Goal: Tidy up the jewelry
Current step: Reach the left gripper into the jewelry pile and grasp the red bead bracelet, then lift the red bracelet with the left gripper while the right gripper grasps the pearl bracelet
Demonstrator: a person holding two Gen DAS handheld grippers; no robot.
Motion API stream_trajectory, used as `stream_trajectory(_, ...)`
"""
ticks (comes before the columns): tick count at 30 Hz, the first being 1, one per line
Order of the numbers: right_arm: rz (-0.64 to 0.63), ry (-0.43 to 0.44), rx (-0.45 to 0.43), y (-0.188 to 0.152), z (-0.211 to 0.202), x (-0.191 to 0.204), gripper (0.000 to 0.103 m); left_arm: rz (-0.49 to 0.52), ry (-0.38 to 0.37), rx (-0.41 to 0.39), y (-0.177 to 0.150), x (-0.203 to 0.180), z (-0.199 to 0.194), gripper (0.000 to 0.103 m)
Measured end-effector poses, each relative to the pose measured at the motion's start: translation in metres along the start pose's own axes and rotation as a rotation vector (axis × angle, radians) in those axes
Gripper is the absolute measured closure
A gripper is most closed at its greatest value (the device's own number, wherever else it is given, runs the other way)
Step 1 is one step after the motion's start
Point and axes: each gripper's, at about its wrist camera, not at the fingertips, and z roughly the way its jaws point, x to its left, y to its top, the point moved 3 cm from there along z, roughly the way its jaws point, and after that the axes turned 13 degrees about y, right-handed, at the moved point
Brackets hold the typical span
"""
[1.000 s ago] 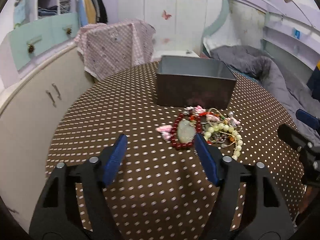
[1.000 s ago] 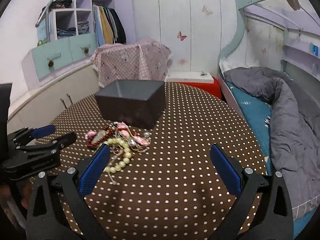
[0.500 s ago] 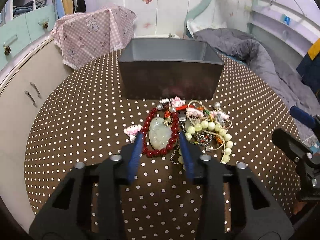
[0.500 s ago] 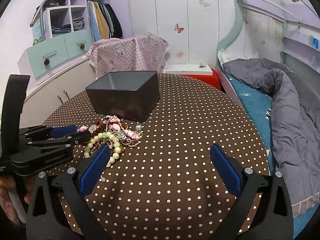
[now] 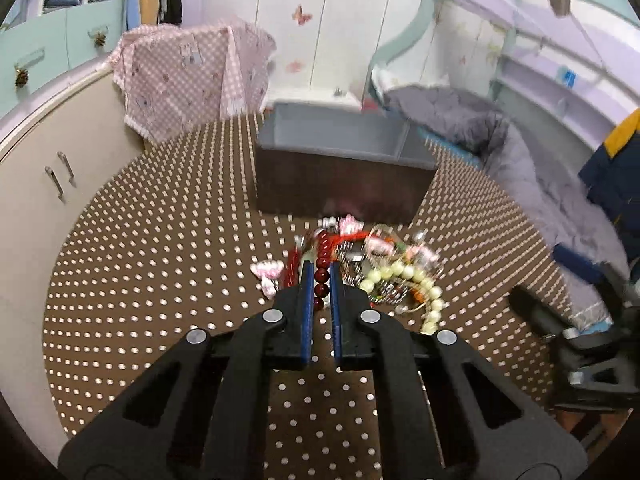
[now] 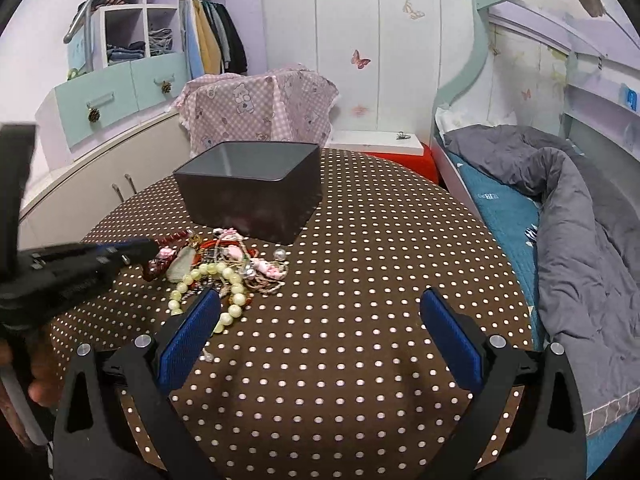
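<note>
**Operator:** Report the state of each gripper and the position of the jewelry.

**Technician:** The left gripper [image 5: 320, 276], at center of the left wrist view, is clenched on the red bead bracelet [image 5: 322, 268]; several beads show in the narrow gap between its blue pads [image 5: 307, 300]. The right gripper [image 6: 316, 336] is released, jaws wide apart, hovering over bare table [image 6: 360, 360] in the lower half of the right wrist view. The jewelry pile [image 6: 224, 264] lies on the table at left of center in that view, just in front of the dark box [image 6: 248, 192], which sits open at center. The box interior is only partly visible; no contents can be confirmed.

**Operator:** Handling properties of the bracelet?

**Technician:** Judged light and limp: hard, smooth beads on a cord. The strand is expected to sag and swing when raised, and round beads may roll out of a flat grip. A pale stone pendant [image 6: 182, 266] lies with the strand and may weigh down one side.

**Operator:** Other risks?

**Technician:** The pile is tangled. The pale green bead strand [image 5: 404, 276] and the pink charms [image 5: 266, 274] lie touching or just beside the bracelet. Lifting may drag neighbors along. Hold across the beads, not the cord. Raise slowly.
</note>
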Motion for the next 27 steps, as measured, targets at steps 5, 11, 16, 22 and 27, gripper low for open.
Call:
stream_trajectory(5,-0.042,0.016,0.028,0.004,0.008,0.015,0.018,-0.026,-0.041,-0.126,0.007,0.008,-0.042,0.095)
stream_trajectory(11,-0.062,0.046,0.143,0.004,0.036,0.025,0.042,-0.046,-0.07,-0.166,0.01,0.017,-0.064,0.095)
stream_trajectory(16,-0.1,0.046,0.228,-0.003,0.057,0.031,0.055,-0.036,-0.074,-0.177,0.011,0.021,-0.07,0.095)
stream_trajectory(22,-0.094,0.086,0.272,0.001,0.068,0.031,0.069,-0.039,-0.08,-0.181,0.009,0.024,-0.073,0.095)
stream_trajectory(27,-0.128,0.108,0.298,-0.003,0.071,0.037,0.095,-0.043,-0.099,-0.197,0.012,0.023,-0.078,0.095)
